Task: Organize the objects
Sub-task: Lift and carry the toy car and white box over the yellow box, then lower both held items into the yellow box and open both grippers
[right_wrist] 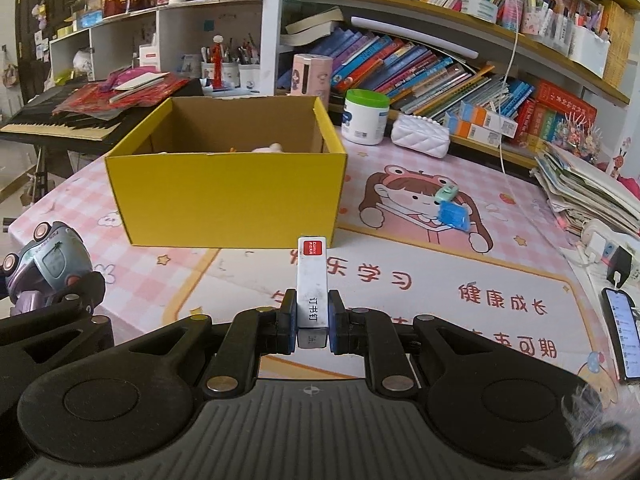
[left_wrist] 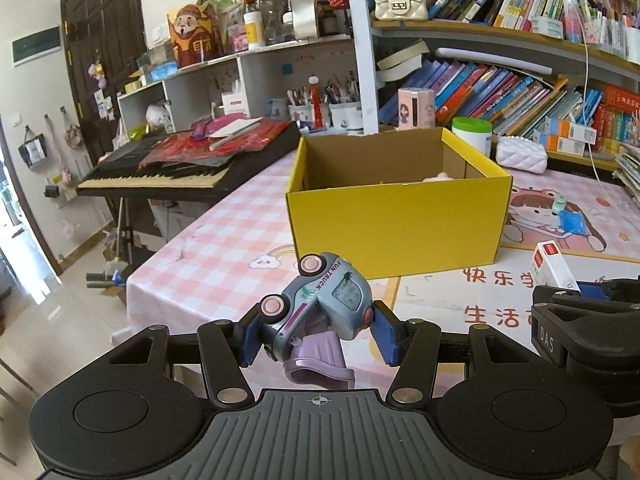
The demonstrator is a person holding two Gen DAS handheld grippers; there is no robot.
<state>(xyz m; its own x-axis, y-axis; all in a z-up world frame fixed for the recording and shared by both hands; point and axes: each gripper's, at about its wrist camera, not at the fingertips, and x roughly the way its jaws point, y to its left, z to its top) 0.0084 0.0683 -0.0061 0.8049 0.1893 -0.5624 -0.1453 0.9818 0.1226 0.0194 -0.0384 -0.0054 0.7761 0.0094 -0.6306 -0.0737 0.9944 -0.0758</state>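
My left claw (left_wrist: 316, 334) grips a toy truck (left_wrist: 320, 304), its blue pads pressed on either side of the grey-blue body. The truck is tipped on its side, two pink wheels facing up and left, and a lilac part hangs open below it toward the camera. It is held clear above the surface (left_wrist: 224, 248), near the front left corner of the pink checked cloth.

My right claw (right_wrist: 313, 322) is closed on a small white box (right_wrist: 312, 292) with a red label at its far end. The box stands narrow between the pads and points away from me toward the yellow box (right_wrist: 228, 196).

The yellow box sits open on the surface, ahead of both claws and apart from them. Something pale pink lies inside near the back wall, though I see too little over the rim to say what it is.

To the right of the yellow box, on the cartoon mat (right_wrist: 420, 200), lie a small mint toy car (right_wrist: 446, 193) and a blue packet (right_wrist: 454, 216), touching or just beside each other. Behind the box stand a green-lidded tub (right_wrist: 366, 117) and a white quilted purse (right_wrist: 420, 135). A keyboard (left_wrist: 160, 178) sits off the left edge, and a phone (right_wrist: 624, 340) lies at the far right.

From the right view, my left claw and the truck show at the left edge, beside the right claw.
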